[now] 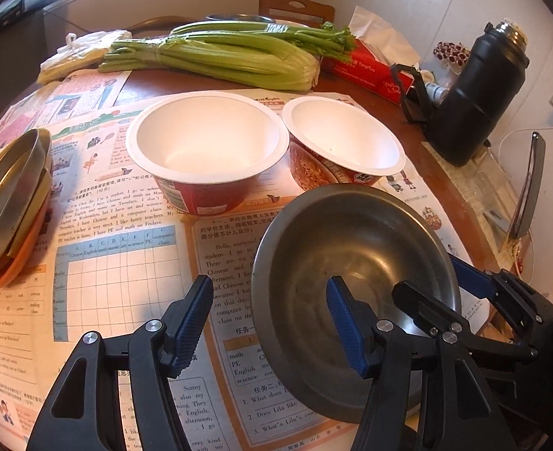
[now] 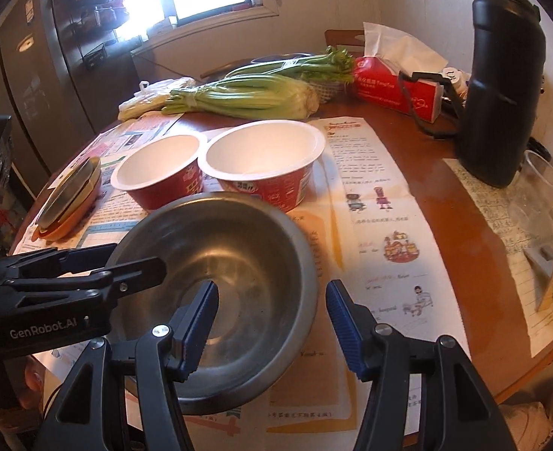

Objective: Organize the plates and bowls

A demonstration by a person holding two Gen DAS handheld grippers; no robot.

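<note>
A steel bowl point(image 1: 351, 282) point(image 2: 231, 282) sits on the newspaper at the near edge of the table. My left gripper point(image 1: 268, 323) is open, its jaws straddling the bowl's left rim: one finger inside, one outside. My right gripper point(image 2: 272, 327) is open, straddling the bowl's right rim the same way. Two empty red paper bowls point(image 1: 208, 143) point(image 1: 346, 139) stand side by side just behind the steel bowl; they also show in the right wrist view point(image 2: 156, 169) point(image 2: 265, 158). A stack of plates point(image 1: 9, 203) point(image 2: 69, 195), steel on top of orange, lies at the left.
Celery point(image 1: 220, 52) lies across the back of the table. A red tissue box point(image 1: 366, 71) and a tall black flask point(image 1: 475, 94) stand at the back right. A phone point(image 1: 528, 184) leans at the right edge. Newspaper point(image 1: 118, 282) covers the wooden table.
</note>
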